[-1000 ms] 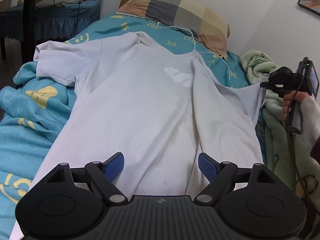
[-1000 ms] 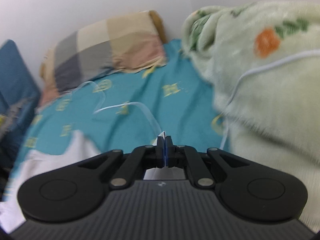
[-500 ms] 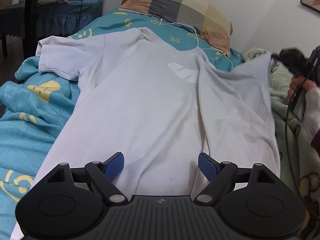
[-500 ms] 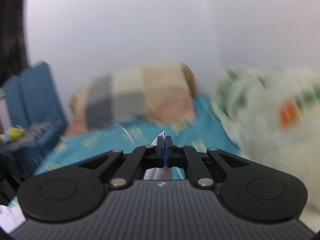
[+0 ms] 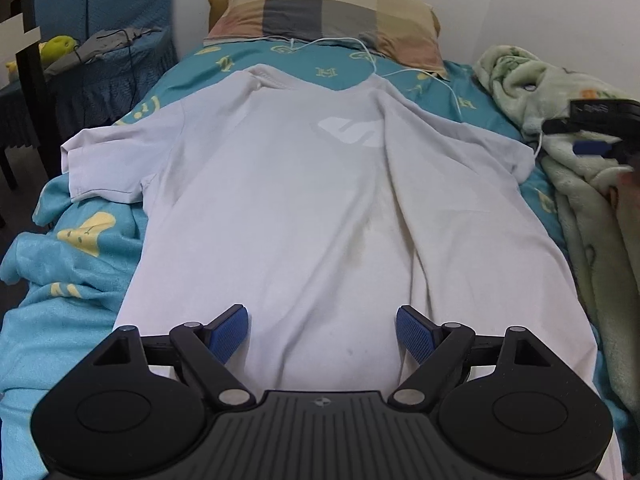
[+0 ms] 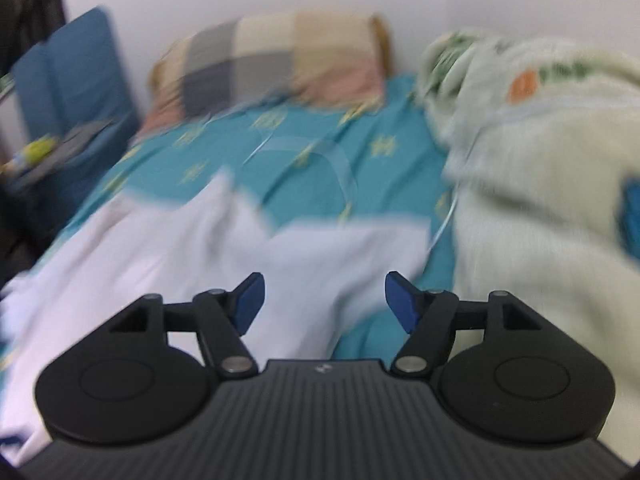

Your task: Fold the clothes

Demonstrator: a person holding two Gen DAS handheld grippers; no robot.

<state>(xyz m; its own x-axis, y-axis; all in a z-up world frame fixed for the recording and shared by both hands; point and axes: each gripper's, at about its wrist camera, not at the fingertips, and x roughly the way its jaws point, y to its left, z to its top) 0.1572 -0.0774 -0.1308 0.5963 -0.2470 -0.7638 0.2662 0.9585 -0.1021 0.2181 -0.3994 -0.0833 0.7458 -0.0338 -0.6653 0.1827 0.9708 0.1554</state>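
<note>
The white T-shirt lies spread flat on the bed below the plaid pillow, ready for folding, so the left gripper hovers wide and empty over its hem while the right gripper, also empty, is opening beside its sleeve.

A pale white T-shirt with a white chest logo is lying spread out, collar far, sleeves out left and right, long creases running down it.
</note>
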